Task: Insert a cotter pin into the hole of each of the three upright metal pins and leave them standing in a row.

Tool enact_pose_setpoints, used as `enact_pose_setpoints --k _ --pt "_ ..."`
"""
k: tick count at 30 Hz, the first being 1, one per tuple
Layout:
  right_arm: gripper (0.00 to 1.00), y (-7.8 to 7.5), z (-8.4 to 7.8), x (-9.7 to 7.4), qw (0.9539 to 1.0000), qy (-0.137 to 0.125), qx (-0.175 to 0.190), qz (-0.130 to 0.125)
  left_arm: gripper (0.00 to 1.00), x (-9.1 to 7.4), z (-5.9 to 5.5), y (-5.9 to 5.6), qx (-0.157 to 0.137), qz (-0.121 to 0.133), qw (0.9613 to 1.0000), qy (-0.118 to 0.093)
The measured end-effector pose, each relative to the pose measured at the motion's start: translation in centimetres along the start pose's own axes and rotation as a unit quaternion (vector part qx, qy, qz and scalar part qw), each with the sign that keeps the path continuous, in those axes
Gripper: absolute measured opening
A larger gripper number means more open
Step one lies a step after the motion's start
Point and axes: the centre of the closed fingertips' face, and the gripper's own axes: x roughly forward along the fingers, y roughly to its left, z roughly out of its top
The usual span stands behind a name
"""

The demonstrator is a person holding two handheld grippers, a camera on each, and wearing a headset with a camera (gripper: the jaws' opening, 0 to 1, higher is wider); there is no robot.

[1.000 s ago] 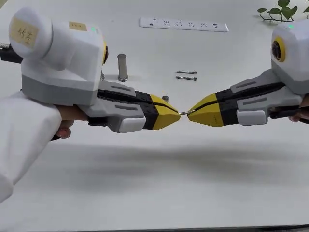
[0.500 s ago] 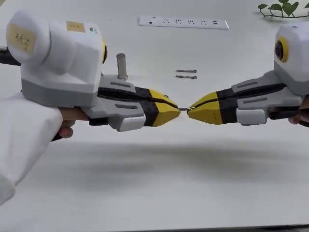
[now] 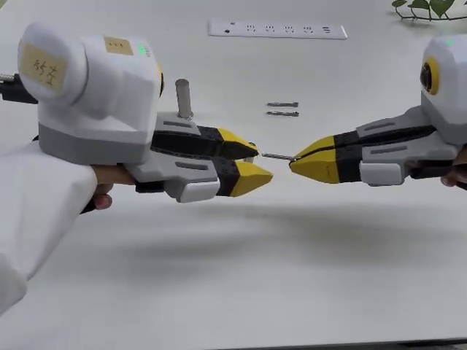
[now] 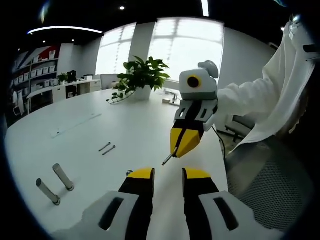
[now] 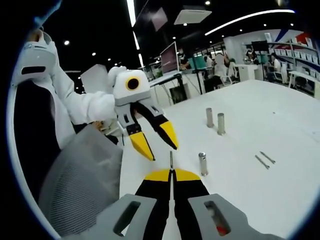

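My right gripper (image 3: 293, 158) is shut on a thin cotter pin (image 3: 276, 155), whose free end sticks out towards my left gripper (image 3: 255, 163). The left gripper stands open just short of that end, with nothing between its jaws. In the right gripper view the cotter pin (image 5: 171, 160) juts from my shut jaws, with the open left gripper (image 5: 159, 141) beyond it. One upright metal pin (image 5: 202, 163) stands close by, and two more (image 5: 215, 120) stand farther back. In the left gripper view the right gripper (image 4: 186, 142) holds the cotter pin (image 4: 167, 160).
Two spare cotter pins (image 3: 282, 109) lie side by side on the white table past the grippers. A metal pin (image 3: 184, 100) stands behind the left gripper. A white power strip (image 3: 277, 30) lies at the far edge, with a plant (image 3: 423, 6) at the far right.
The left gripper's jaws have opened and let go of the cotter pin's end. The right gripper keeps hold of it and has drawn slightly to the right.
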Motion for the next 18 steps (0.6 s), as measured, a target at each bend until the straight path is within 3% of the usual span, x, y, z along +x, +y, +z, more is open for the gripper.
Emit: enact_pose_setpoints --k 7,8,10,18 --pt "0.00 -1.8 -0.8 0.1 0.9996 0.016 -0.014 -0.018 0.23 0.0 -0.7 2.8 0.001 0.024 0.9996 0.013" --pt "0.00 -2.0 -0.9 0.2 0.9995 0.018 -0.015 -0.019 0.23 0.3 -0.6 1.2 0.003 0.031 0.9994 0.015" --pt "0.00 -2.4 -1.1 0.3 0.9994 0.021 -0.017 -0.021 0.22 0.5 -0.6 0.7 0.005 0.034 0.9992 0.018" --pt "0.00 -4.0 -1.5 1.1 0.9994 0.024 -0.014 -0.019 0.20 1.9 -0.8 2.2 0.019 0.041 0.9979 0.047"
